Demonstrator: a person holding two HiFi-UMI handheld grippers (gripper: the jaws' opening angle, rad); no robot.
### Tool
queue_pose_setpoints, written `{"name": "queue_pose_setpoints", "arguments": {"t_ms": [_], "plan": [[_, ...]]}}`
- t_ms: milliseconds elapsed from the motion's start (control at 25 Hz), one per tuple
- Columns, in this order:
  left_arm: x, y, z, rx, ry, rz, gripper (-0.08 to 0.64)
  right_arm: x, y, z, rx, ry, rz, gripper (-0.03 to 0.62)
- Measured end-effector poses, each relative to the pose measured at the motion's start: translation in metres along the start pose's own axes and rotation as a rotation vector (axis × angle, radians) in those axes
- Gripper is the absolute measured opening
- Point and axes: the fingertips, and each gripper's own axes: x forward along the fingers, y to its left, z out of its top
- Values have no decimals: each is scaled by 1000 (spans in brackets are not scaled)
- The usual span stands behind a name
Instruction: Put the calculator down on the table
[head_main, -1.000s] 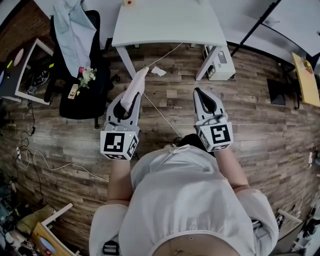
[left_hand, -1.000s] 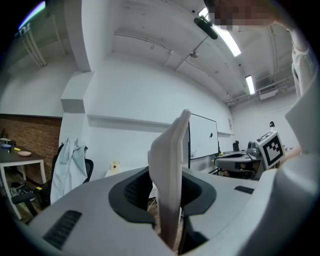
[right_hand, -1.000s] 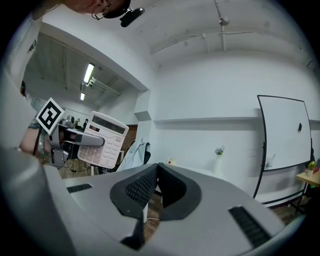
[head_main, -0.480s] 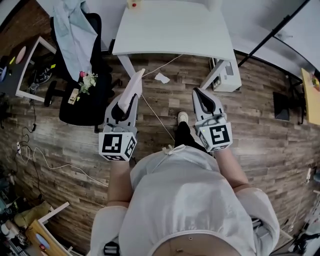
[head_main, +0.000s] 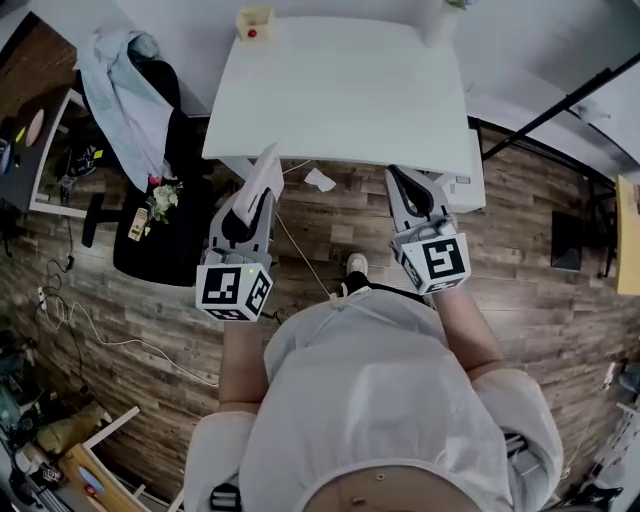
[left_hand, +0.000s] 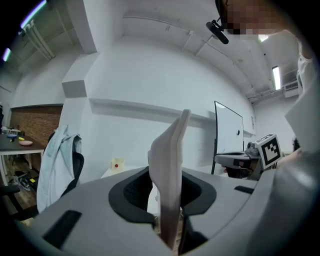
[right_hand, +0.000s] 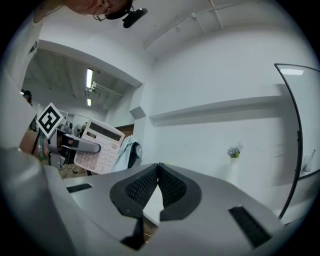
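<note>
We count two grippers, the left gripper (head_main: 252, 203) and the right gripper (head_main: 402, 178), with one marker cube (head_main: 235, 290) on the left and a second marker cube (head_main: 435, 262) on the right. There is one calculator (head_main: 262, 172). Far ahead stands one white table (head_main: 340, 100), bearing one small yellow box (head_main: 254, 22) at its far left corner and one vase of flowers (right_hand: 233, 152) at its far right. On the left we count one black chair (head_main: 160, 240), one pale garment (head_main: 120, 90), one bunch of flowers (head_main: 160, 200), and one paper scrap (head_main: 320, 180) on the floor (head_main: 540, 300).
</note>
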Motion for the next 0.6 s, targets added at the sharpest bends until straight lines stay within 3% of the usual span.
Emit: {"name": "queue_pose_setpoints", "arguments": {"t_ms": [240, 600], "plan": [[84, -5, -8, -96, 29, -20, 120, 49, -79, -13, 37, 9, -14, 7], [170, 12, -16, -73, 105, -35, 120, 103, -141, -36, 55, 55, -54, 6]]}}
